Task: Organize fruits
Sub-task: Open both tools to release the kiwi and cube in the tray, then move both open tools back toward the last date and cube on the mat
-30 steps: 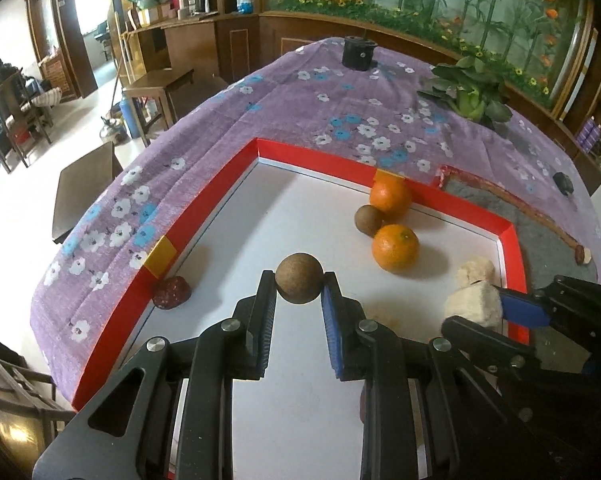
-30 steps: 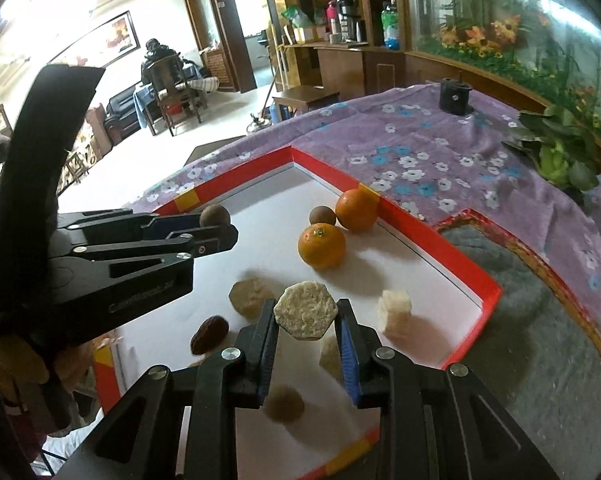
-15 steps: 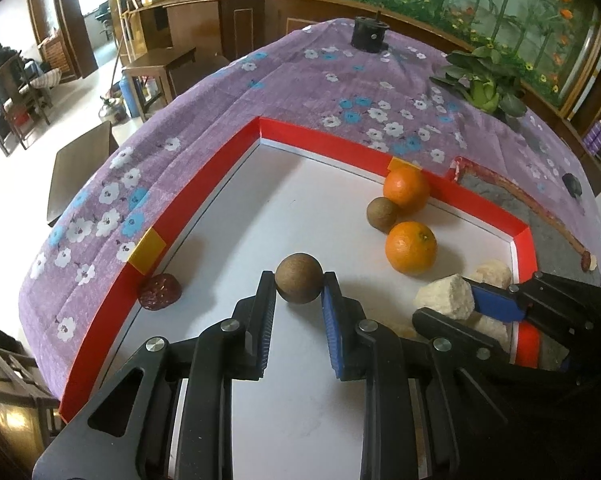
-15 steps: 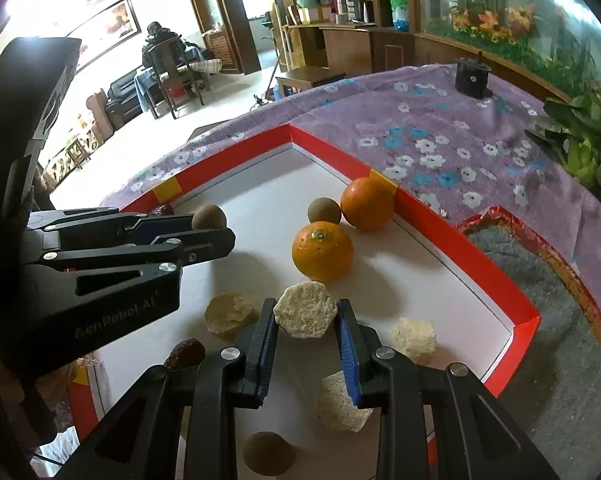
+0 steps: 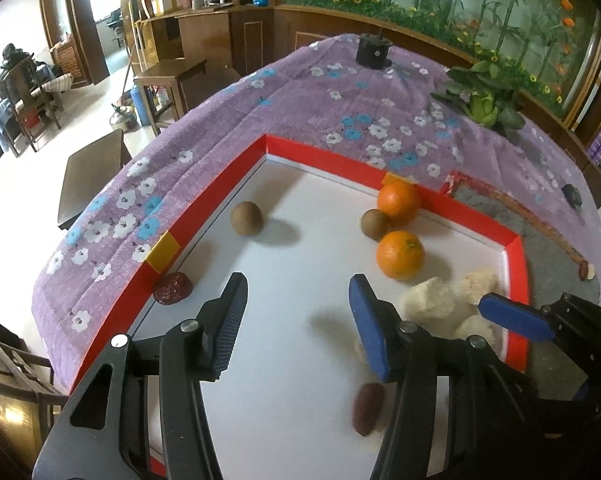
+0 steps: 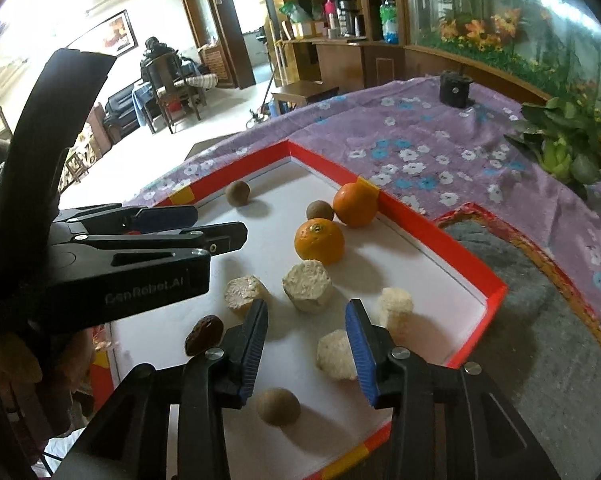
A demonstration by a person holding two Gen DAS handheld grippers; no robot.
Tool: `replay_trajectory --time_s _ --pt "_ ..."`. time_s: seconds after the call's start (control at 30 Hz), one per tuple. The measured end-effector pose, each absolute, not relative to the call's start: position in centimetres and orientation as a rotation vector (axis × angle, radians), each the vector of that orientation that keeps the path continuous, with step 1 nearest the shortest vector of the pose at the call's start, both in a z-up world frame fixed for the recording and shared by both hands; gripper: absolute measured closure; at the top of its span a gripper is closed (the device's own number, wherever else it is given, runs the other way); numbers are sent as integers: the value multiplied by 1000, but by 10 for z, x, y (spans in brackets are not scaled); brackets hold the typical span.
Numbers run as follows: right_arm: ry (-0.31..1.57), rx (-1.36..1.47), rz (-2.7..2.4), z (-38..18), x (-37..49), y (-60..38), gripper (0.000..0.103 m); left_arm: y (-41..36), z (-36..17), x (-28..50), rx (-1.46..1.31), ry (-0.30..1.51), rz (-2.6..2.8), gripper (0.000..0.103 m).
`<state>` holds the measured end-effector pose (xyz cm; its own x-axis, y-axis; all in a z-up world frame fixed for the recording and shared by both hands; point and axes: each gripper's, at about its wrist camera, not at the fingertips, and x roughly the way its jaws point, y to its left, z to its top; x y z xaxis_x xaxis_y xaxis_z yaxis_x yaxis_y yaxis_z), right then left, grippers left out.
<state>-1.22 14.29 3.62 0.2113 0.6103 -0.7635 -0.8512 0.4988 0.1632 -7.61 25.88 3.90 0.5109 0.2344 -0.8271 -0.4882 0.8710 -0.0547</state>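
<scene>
A white tray with a red rim holds the fruits. My left gripper is open and empty; the brown round fruit lies ahead of it by the left rim. My right gripper is open and empty; the pale hexagonal piece sits on the tray just beyond its fingertips. Two oranges and a small brown fruit lie at the far right. Several pale chunks and dark red dates lie around.
A purple floral cloth covers the table. A grey mat with a red border lies right of the tray. A potted plant and a black cylinder stand at the back. Another brown round fruit lies near the front rim.
Both grippers have opened. The left one let go of the brown round fruit, now by the left rim; the right one let go of the hexagonal piece, now on the tray.
</scene>
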Motion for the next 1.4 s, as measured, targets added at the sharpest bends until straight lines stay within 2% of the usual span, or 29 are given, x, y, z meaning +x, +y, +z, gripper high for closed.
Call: replay_trajectory --time_s 0.17,0.5,1.4 --pt "850 -276 1007 46 -14 116 59 238 51 -77 -281 915 410 50" --pt "867 -177 878 45 0 35 59 168 64 -52 -220 908 279 50" --pt "913 -69 527 20 54 -163 58 -9 37 50 -92 1039 -48 50"
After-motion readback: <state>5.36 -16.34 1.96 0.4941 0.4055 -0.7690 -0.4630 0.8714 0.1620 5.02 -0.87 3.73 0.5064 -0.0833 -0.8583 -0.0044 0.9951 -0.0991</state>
